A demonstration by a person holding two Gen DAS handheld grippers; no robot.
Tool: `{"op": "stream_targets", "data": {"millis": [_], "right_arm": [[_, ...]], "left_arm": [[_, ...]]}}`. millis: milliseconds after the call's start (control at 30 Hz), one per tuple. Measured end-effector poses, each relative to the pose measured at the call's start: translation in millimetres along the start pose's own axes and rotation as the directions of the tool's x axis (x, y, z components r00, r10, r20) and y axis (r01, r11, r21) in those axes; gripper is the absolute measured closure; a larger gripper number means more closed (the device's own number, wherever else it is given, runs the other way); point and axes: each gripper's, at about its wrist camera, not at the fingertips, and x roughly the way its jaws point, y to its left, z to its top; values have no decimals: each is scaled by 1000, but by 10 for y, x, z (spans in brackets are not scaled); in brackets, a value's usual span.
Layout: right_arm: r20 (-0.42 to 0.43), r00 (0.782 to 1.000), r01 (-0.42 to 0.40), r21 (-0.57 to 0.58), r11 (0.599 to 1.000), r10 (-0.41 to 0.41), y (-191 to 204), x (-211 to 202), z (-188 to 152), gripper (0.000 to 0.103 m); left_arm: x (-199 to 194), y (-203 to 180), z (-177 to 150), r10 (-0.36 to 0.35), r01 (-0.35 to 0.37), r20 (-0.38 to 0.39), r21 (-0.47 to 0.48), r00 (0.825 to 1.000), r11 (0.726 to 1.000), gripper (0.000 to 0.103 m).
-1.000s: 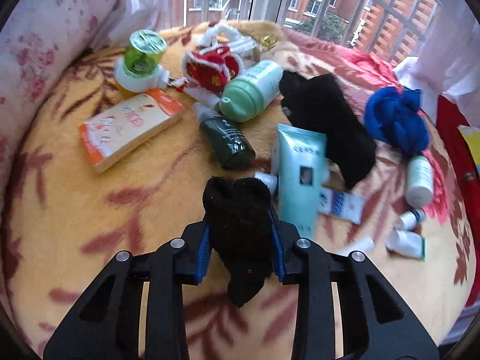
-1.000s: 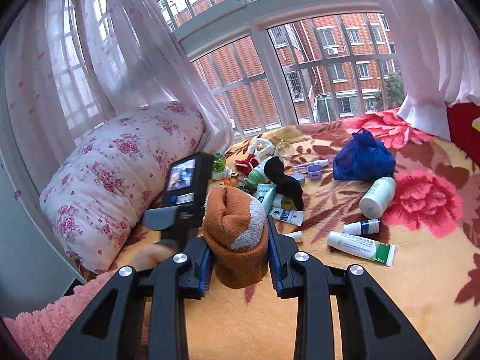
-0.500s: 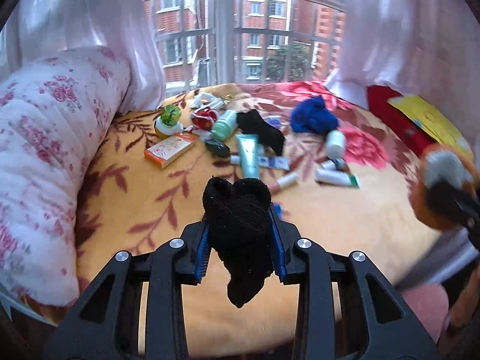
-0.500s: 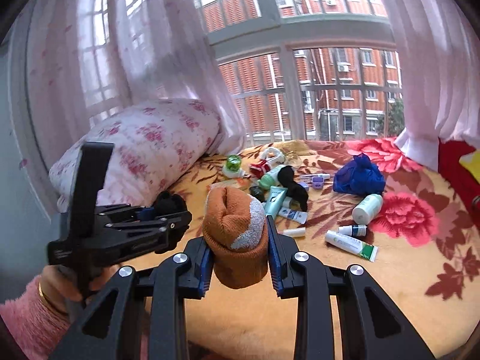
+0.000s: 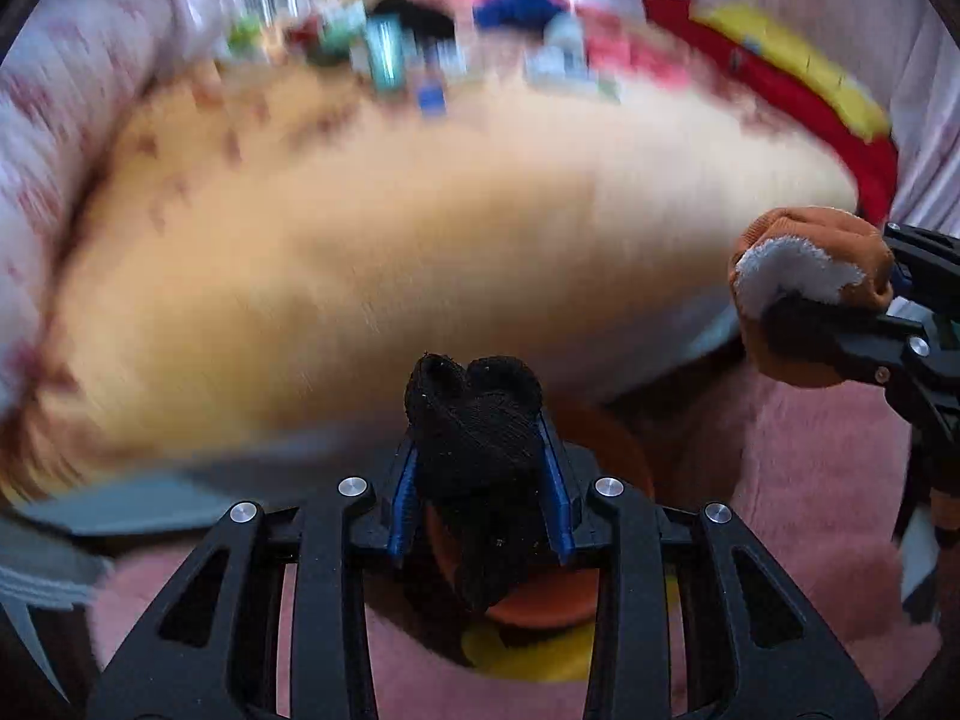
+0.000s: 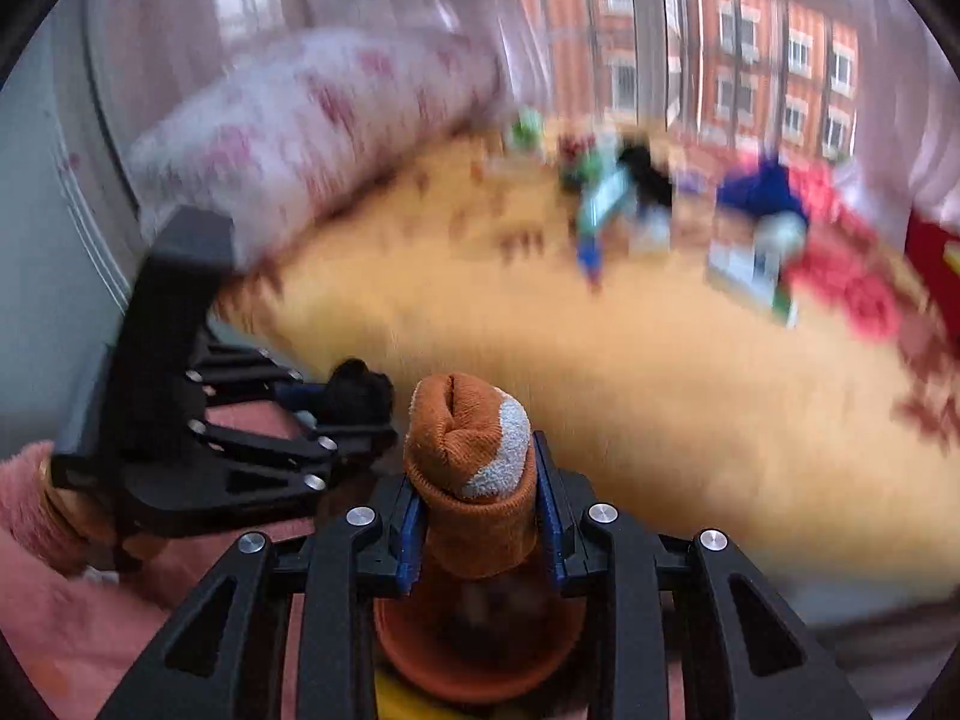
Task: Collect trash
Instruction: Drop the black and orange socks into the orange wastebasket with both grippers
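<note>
Both claws have pulled back from the bed since the earlier pictures: the clutter that lay just ahead of them is now a far blur, and an orange bin has come into view under each.

Left claw (image 5: 480,480) is clamped on a black sock (image 5: 474,432), its blue pads pressed into the cloth on both sides. Bunched top of the sock stands above the pads; the tail hangs below them, toward the orange bin (image 5: 624,450), whose rim shows just behind and under the claw. So the long axis runs up and down between the jaws, toe end down as far as I can tell.

Right claw (image 6: 477,504) is likewise closed on an orange sock (image 6: 468,462) with a grey patch, rolled opening at the top and the body dropping below the pads, straight over the bin (image 6: 414,666). From this view the left claw sits just to its left, near but apart.

Risks, as I judge them: both claws crowd the same bin mouth, so they could knock together. A sock may cling to a pad on release and hang there. The black tail looks off-centre over the rim, so it could drape on the edge or fall to the pink fabric (image 5: 828,510) beside it. Blur hides how much clearance there is.
</note>
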Motion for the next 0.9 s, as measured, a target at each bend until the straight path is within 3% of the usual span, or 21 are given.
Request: {"op": "stream_targets", "data": {"millis": [100, 267, 300, 333, 367, 467, 667, 800, 900], "right_arm": [[-164, 986, -20, 77, 997, 33, -147, 435, -319, 72], [-360, 932, 15, 139, 990, 36, -308, 1097, -669, 70], [-391, 919, 15, 151, 988, 46, -329, 1181, -700, 62], [-433, 900, 22, 168, 985, 54, -351, 1277, -736, 41], [-442, 896, 33, 172, 985, 47, -361, 1314, -754, 37], [-435, 900, 46, 154, 987, 26, -345, 1312, -750, 37], [-395, 918, 100, 141, 985, -36, -348, 1203, -744, 32], [-345, 937, 119, 168, 979, -55, -411, 1009, -757, 31], [-287, 956, 107, 170, 980, -55, -397, 826, -649, 29]], "left_arm": [[462, -15, -224, -32, 32, -138, -8, 990, 999, 70], [1077, -68, -438, -43, 38, -302, -20, 952, 999, 67], [1170, -74, -450, -56, 51, -341, -23, 939, 998, 66], [1211, -76, -454, -55, 50, -360, -23, 931, 998, 57], [1271, -70, -466, -51, 44, -388, -27, 920, 999, 46], [1302, -3, -482, -22, 1, -396, -53, 918, 999, 32], [1276, 78, -528, -19, -18, -392, -91, 920, 996, 31], [1135, 66, -526, -6, -24, -347, -81, 938, 996, 31], [868, 34, -440, -9, -8, -248, -70, 969, 997, 31]]}}
